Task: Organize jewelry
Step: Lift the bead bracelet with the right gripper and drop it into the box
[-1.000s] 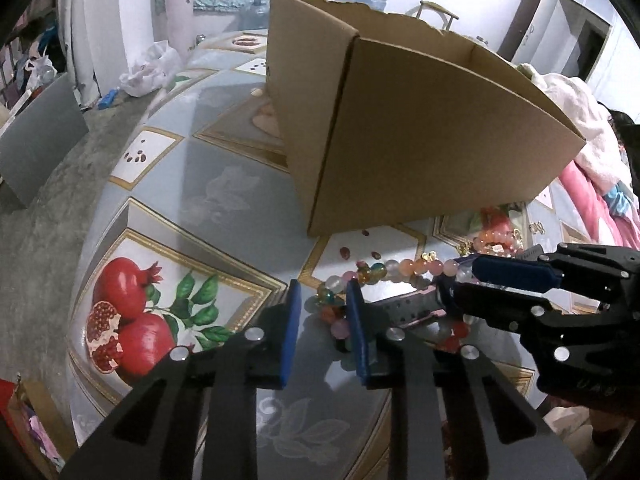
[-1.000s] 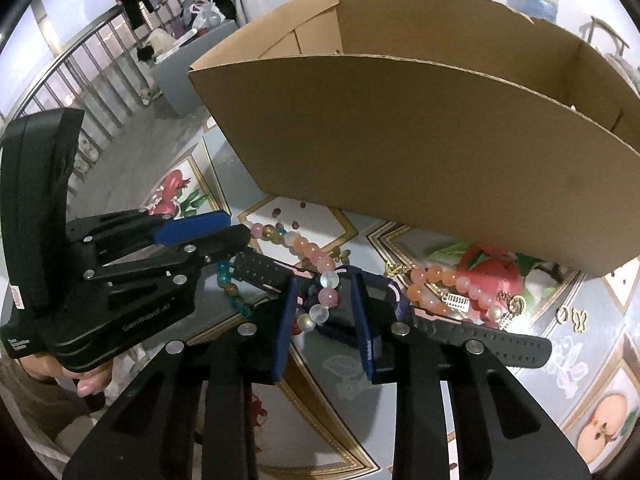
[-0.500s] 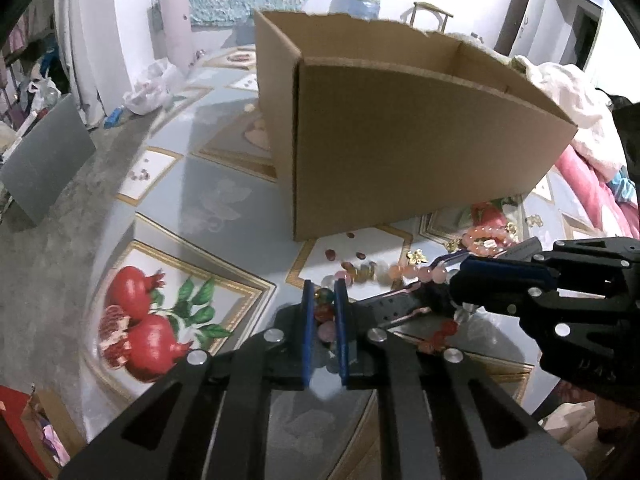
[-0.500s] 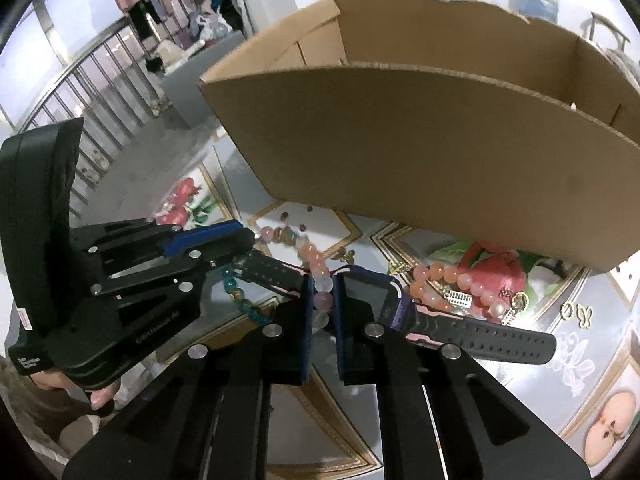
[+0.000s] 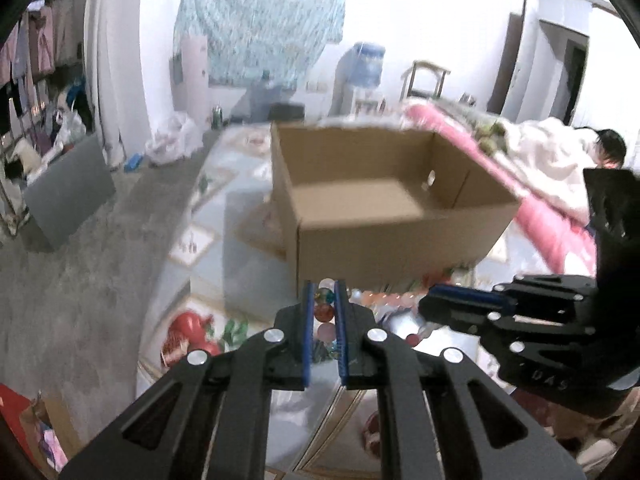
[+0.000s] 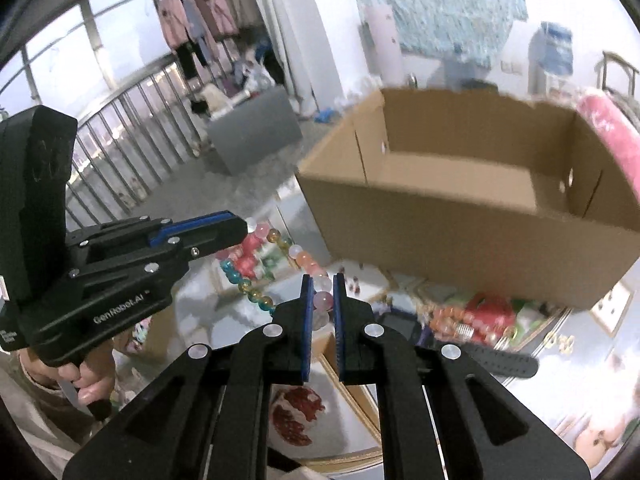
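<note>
A string of multicoloured glass beads hangs in the air between my two grippers, above the table. In the left wrist view my left gripper is shut on beads at one end. My right gripper is shut on a pale pink bead at the other end. Each tool shows in the other's view: the right gripper at the right, the left gripper at the left, held by a hand. An open cardboard box stands just beyond, its inside bare.
On the fruit-patterned tablecloth below lie a black-strapped watch, an orange bead bracelet and small gold earrings. A pink blanket lies right of the box. A grey panel stands on the floor at the left.
Both grippers closed on the bead string and rose with it off the table. The views now look down into the box instead of at its front wall.
</note>
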`<state>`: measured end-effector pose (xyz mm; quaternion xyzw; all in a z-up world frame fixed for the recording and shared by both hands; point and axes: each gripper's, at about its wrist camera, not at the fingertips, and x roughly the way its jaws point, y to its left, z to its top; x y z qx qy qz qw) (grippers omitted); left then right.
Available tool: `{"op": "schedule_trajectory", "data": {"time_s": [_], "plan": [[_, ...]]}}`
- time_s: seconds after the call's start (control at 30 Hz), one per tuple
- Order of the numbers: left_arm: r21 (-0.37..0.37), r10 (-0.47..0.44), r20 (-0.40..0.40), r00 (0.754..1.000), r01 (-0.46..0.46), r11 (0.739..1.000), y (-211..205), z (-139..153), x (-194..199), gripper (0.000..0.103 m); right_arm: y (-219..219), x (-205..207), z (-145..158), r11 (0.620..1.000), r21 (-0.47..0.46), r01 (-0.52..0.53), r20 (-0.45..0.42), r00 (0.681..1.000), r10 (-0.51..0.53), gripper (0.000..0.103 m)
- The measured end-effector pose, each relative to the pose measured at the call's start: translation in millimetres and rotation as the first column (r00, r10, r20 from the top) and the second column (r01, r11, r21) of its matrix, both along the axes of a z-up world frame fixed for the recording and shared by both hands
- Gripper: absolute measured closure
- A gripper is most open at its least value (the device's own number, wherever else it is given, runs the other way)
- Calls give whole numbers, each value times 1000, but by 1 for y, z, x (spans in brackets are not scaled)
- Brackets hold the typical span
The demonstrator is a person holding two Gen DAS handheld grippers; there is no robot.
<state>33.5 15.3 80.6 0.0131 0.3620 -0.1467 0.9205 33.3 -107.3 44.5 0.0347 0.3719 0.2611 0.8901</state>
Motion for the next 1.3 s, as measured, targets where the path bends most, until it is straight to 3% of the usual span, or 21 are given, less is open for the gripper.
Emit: {"op": "schedule_trajectory", "data": {"time_s": [0.17, 0.27, 0.37, 0.53, 0.63, 0.77, 0.83, 1.03, 1.17, 1.3], "plan": [[-7, -37, 97, 995, 38, 999, -16, 47, 21, 94, -13, 21, 40, 1000, 28, -2, 96, 995, -1, 95], [-3, -60, 109, 992, 60, 998, -28, 62, 51, 94, -24, 51, 55, 999, 37, 1, 112, 994, -5, 95], [10, -69, 88, 994, 68, 998, -39, 64, 87, 94, -37, 100, 55, 998, 56, -1, 38, 999, -1, 95], [75, -59, 2, 998, 58, 995, -59, 45, 158, 94, -45, 186, 24, 996, 89, 5, -183, 983, 11, 95], [120, -40, -83, 996, 50, 991, -69, 23, 202, 94, -40, 237, 0, 996, 87, 14, -309, 951, 14, 95], [171, -8, -178, 984, 39, 985, -72, -5, 245, 94, -34, 273, -33, 998, 66, 21, -430, 903, 9, 95], [198, 15, -227, 974, 31, 980, -74, -21, 263, 94, -34, 285, -42, 998, 54, 29, -458, 889, -1, 95], [220, 32, -275, 961, 31, 975, -71, -36, 280, 93, -32, 310, -66, 998, 42, 49, -543, 839, -18, 90], [218, 35, -262, 965, 24, 976, -70, -32, 279, 89, -36, 306, -62, 998, 31, 48, -524, 851, -25, 77], [178, 41, -228, 973, 0, 984, -61, -19, 271, 80, -42, 299, -45, 998, 17, 67, -473, 879, -51, 75]]}}
